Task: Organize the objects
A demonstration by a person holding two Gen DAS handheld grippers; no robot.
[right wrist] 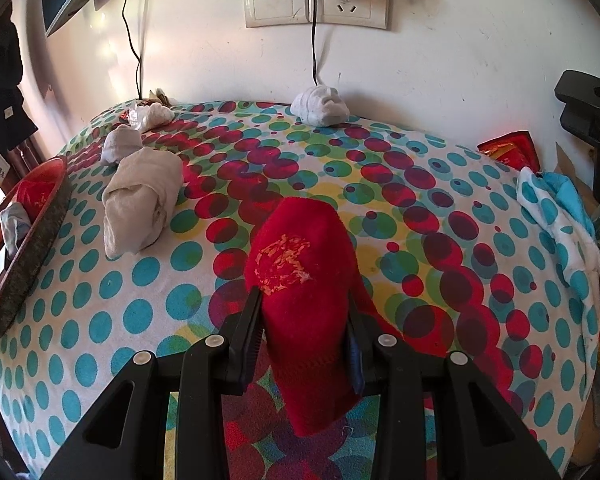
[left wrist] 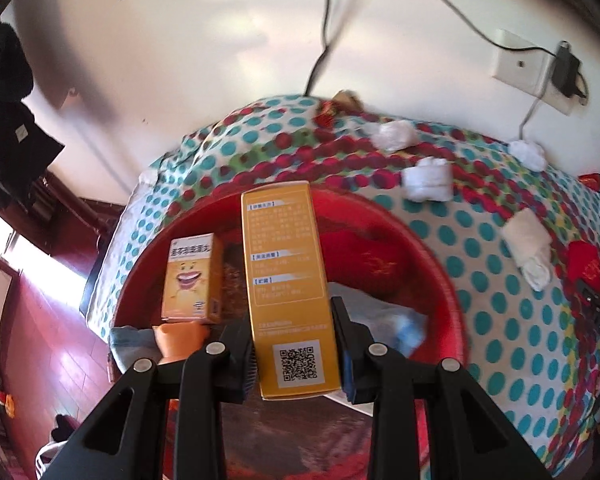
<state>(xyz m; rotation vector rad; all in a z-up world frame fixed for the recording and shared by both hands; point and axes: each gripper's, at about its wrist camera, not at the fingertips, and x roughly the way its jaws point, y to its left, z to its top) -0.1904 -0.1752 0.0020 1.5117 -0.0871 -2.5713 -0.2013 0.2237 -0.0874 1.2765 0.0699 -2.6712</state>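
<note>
Two yellow boxes are seen at the red basin [left wrist: 440,248]: a tall yellow box [left wrist: 288,280] is clamped by the left gripper [left wrist: 296,344] above it, long axis pointing away from the camera, and a small yellow box [left wrist: 192,278] stands upright inside. One red sock [right wrist: 300,280] (gold-embroidered) is pinched lengthwise by the right gripper [right wrist: 304,340], right of the basin. Four white rolled socks [right wrist: 140,200] are counted beyond it.

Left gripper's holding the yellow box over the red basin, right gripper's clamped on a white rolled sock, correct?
Not quite. The right gripper is clamped on a red sock, not a white one, as the right wrist view shows. The left gripper does hold the yellow box over the red basin.
</note>
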